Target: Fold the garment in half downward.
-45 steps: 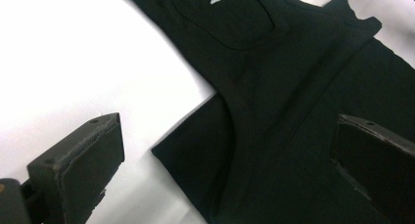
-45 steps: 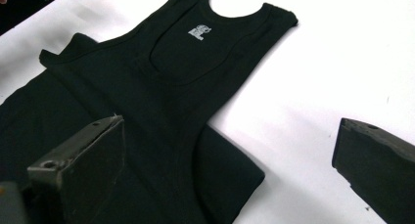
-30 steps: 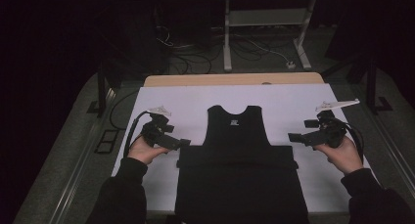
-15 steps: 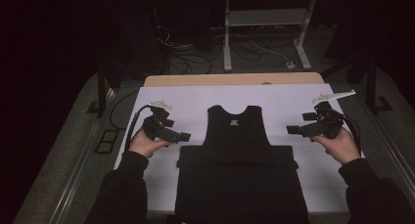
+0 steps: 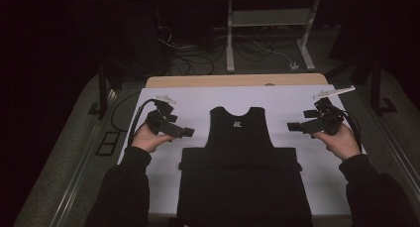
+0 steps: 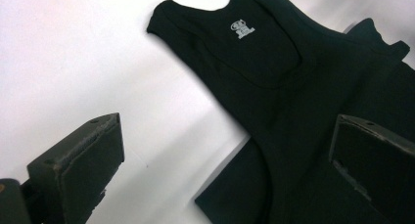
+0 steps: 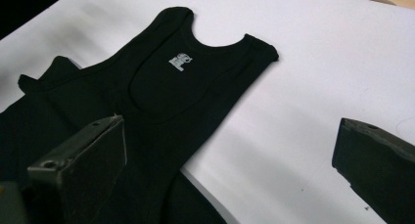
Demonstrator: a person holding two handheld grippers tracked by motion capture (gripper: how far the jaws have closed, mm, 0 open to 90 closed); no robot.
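black vest (image 5: 240, 138), small pale logo below the neckline, laid flat at the middle of the white table cover (image 5: 292, 100), lower part folded across; left gripper (image 5: 187, 133) and right gripper (image 5: 290, 126) held off either side, jaws spread wide, grasping nothing.

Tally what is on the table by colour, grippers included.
Black: 3, the tank top and folded garment under it, left gripper, right gripper counted apart below.
White: 1, the table cover.
Grippers, black: 2.
Total: 5.
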